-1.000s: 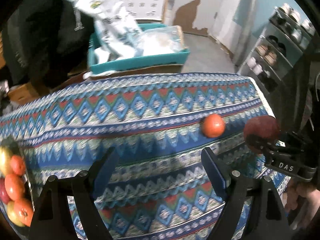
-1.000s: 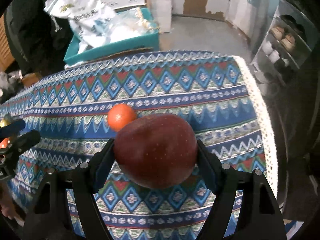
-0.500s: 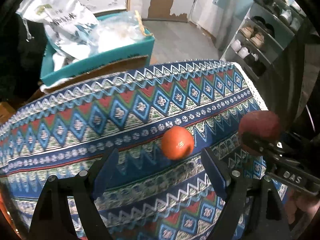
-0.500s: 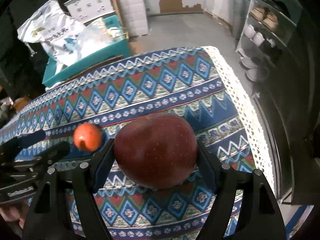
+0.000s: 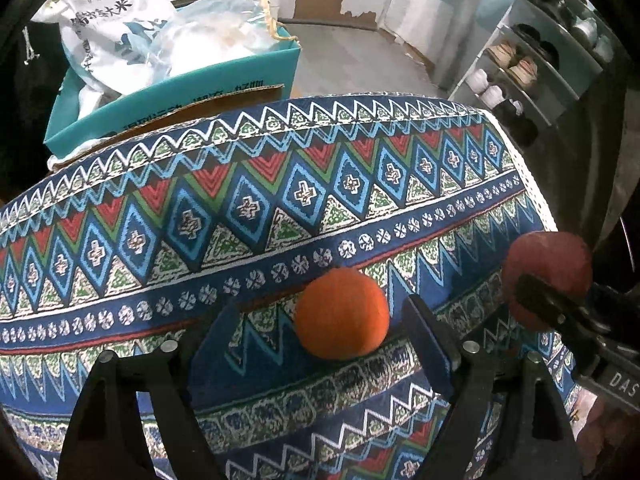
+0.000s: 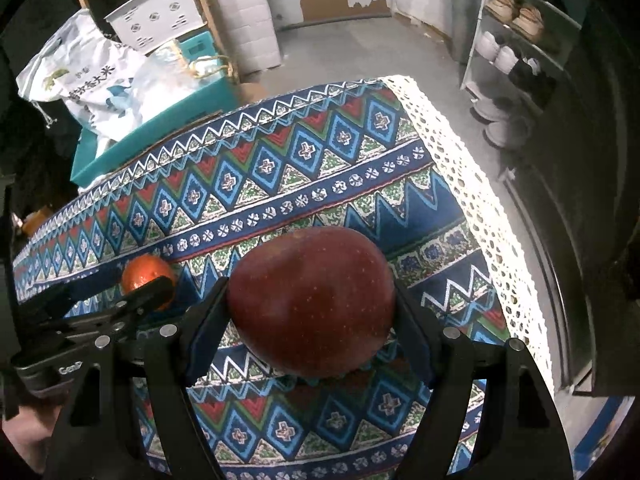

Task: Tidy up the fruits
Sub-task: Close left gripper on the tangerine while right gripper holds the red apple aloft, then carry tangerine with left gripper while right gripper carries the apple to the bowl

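1. Left gripper (image 5: 320, 332): jaws partly apart and just closing in, astride the orange (image 5: 342, 314); a clear gap on the left side, the right finger (image 5: 426, 336) just beside the fruit, no press visible.
2. Orange: resting on the patterned tablecloth (image 5: 248, 208), nearer the right finger than the left one.
3. Right gripper (image 6: 310, 320): clamped on the dark red apple (image 6: 310, 300), both blue pads against its sides, jaws held wide by the fruit.
4. Apple: lifted clear of the cloth, near the table's lace-edged right side; visible from the left wrist view too, pinched at the right edge of the picture.
5. Both grippers close together, left one just beside the right one's left finger.
6. Beyond the table: teal box (image 5: 180, 92) with white bags (image 5: 108, 28), shoe rack (image 6: 516, 40) at the right wall.
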Demonstrator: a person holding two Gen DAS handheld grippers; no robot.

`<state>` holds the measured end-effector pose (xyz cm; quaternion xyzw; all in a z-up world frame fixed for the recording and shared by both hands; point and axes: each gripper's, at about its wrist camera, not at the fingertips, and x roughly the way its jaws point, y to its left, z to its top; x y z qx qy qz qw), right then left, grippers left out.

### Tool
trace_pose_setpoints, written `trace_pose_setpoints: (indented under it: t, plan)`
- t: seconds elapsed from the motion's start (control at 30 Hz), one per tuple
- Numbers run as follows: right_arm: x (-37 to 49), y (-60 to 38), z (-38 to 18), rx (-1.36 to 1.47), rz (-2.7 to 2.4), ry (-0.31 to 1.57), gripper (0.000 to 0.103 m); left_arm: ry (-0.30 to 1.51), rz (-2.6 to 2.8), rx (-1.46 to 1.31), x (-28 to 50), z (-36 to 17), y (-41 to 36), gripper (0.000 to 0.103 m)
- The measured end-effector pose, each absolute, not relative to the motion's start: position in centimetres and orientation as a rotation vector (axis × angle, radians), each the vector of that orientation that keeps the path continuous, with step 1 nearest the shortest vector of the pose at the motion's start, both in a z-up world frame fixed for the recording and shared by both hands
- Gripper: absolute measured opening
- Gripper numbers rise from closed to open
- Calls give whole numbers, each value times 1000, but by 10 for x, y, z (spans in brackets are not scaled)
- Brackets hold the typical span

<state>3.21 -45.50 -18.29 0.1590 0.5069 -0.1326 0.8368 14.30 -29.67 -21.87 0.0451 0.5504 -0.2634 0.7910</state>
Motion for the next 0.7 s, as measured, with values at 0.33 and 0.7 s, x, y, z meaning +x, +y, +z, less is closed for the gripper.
trace_pose_setpoints:
  t: [0.33,0.7]
  plan:
    - [37,-451,-184,330,-273,1074,77,1203,-608,113,141,-225,-307,47]
    - [35,-440,-165,265,-265,1048,77,1107,-605,151,123,-201,-293,46]
